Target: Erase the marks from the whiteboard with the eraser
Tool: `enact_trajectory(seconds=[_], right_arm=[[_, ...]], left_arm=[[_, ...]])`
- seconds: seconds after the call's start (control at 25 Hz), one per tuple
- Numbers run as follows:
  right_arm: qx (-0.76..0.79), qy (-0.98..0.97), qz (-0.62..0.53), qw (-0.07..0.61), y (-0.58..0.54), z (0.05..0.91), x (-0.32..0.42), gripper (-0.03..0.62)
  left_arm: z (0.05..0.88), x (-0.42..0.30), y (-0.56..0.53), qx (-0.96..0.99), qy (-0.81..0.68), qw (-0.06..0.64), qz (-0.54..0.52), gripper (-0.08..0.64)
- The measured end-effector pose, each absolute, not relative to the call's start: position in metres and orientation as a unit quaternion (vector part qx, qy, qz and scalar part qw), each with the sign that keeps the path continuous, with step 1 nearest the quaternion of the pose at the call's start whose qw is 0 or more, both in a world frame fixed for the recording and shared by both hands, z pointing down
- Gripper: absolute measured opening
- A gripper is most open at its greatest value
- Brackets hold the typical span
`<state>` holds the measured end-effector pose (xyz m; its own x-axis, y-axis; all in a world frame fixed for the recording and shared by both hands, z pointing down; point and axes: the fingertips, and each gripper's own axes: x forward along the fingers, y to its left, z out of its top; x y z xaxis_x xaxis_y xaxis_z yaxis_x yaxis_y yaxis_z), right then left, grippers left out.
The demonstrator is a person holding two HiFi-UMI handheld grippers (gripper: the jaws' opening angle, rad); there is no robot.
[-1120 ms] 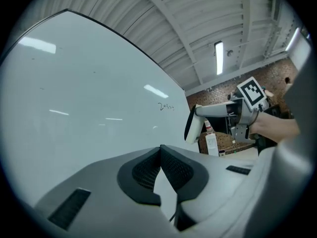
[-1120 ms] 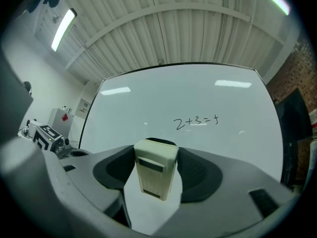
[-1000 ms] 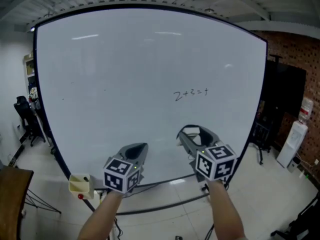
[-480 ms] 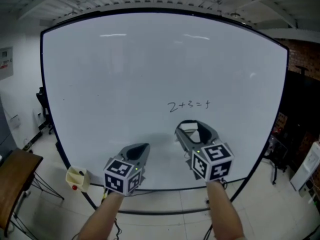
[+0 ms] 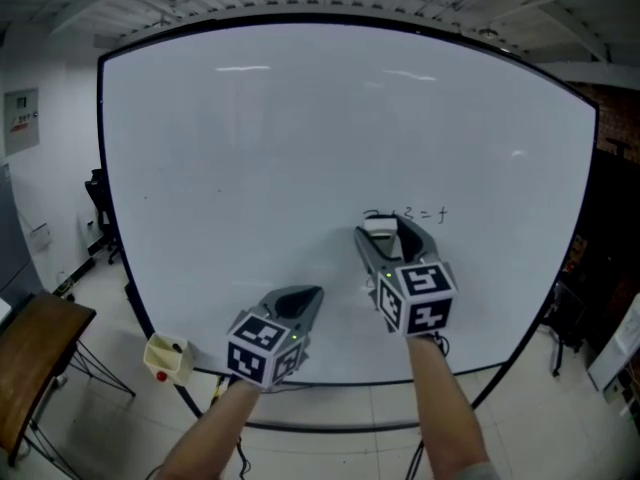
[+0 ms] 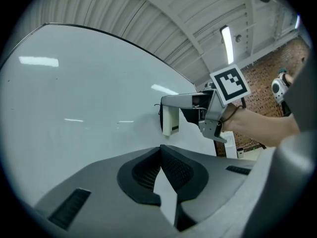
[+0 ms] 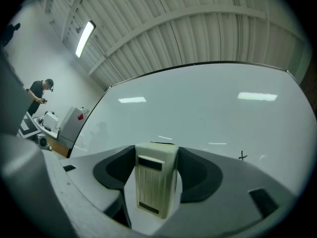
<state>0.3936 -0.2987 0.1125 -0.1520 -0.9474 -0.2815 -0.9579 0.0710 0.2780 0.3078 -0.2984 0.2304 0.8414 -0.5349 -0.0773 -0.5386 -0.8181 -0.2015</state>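
right gripper (image 5: pixel 385 230) clasping eraser (image 7: pixel 155 182) against whiteboard (image 5: pixel 250 148) marks (image 5: pixel 425 212), left gripper (image 5: pixel 300 298) clenched empty

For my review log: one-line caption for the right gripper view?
Right gripper shut on a cream ribbed plastic eraser, facing the white whiteboard near a black mark.

the eraser (image 5: pixel 380 226), in the right tongs (image 5: pixel 388 236), lies on the whiteboard (image 5: pixel 250 148) just left of the marks (image 5: pixel 425 212).

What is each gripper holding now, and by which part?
The right gripper clamps the cream plastic eraser by its long sides; the left gripper is shut, empty.
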Motion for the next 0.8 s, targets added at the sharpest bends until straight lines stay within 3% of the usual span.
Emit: enact_trajectory(seconds=[0.8], right_arm=[[-0.654,0.694,0.301,0.014,-0.322,0.091,0.377,0.253]], left_arm=[[0.247,0.301,-0.322,-0.959,0.26,0.11,-0.007,0.003]])
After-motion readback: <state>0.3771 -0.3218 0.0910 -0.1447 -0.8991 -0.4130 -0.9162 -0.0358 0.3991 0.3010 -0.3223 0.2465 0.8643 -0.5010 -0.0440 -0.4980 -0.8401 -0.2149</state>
